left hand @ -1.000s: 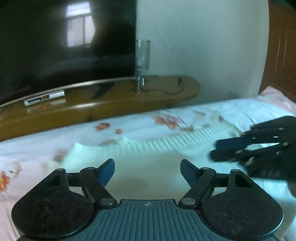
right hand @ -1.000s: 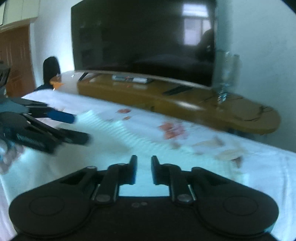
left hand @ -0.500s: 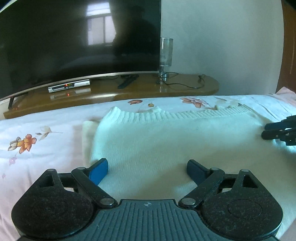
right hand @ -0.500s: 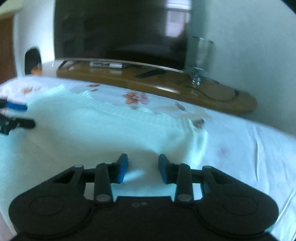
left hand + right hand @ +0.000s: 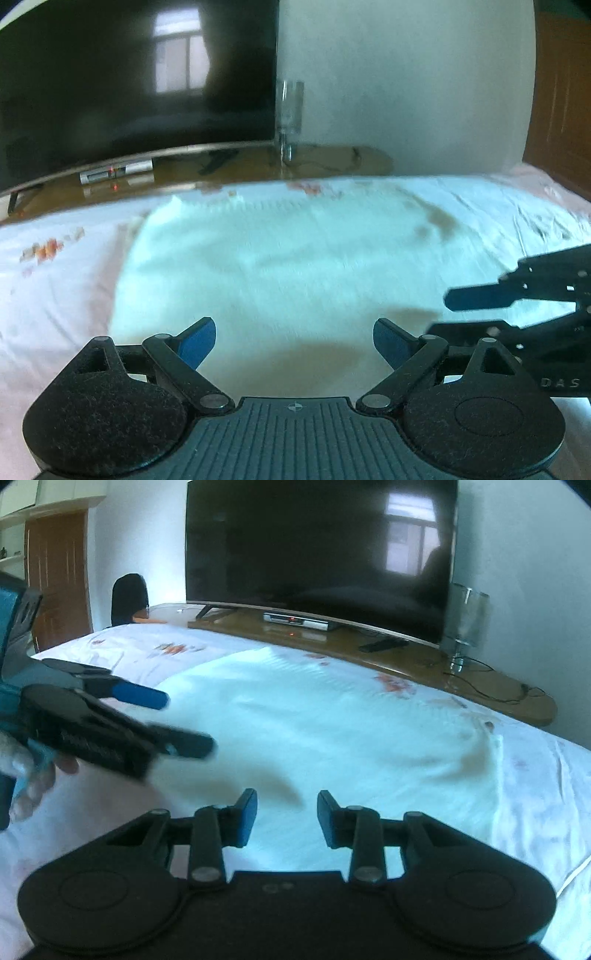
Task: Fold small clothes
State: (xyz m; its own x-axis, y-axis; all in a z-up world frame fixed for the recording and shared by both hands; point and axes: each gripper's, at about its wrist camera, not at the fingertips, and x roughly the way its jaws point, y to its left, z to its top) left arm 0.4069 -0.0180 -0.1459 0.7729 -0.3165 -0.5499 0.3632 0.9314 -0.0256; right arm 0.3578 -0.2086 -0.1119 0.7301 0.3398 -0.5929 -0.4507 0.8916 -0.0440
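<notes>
A white knitted garment (image 5: 280, 266) lies flat on the bed; it also shows in the right wrist view (image 5: 332, 731). My left gripper (image 5: 294, 338) is open and empty, its blue pads spread wide just above the garment's near edge. My right gripper (image 5: 286, 818) is open and empty over the garment's near right part. In the left wrist view the right gripper (image 5: 454, 314) reaches in from the right. In the right wrist view the left gripper (image 5: 184, 720) reaches in from the left, held by a hand.
The bed sheet (image 5: 55, 295) is white with orange flower prints. Beyond the bed stands a low wooden TV bench (image 5: 424, 664) with a large dark TV (image 5: 321, 554), a set-top box (image 5: 295, 622), a remote and a glass lamp (image 5: 465, 620). A wooden door (image 5: 59, 576) is far left.
Both grippers have drawn back toward the garment's near edge and closer together. The right gripper's jaws have opened wider. The garment lies flat, released.
</notes>
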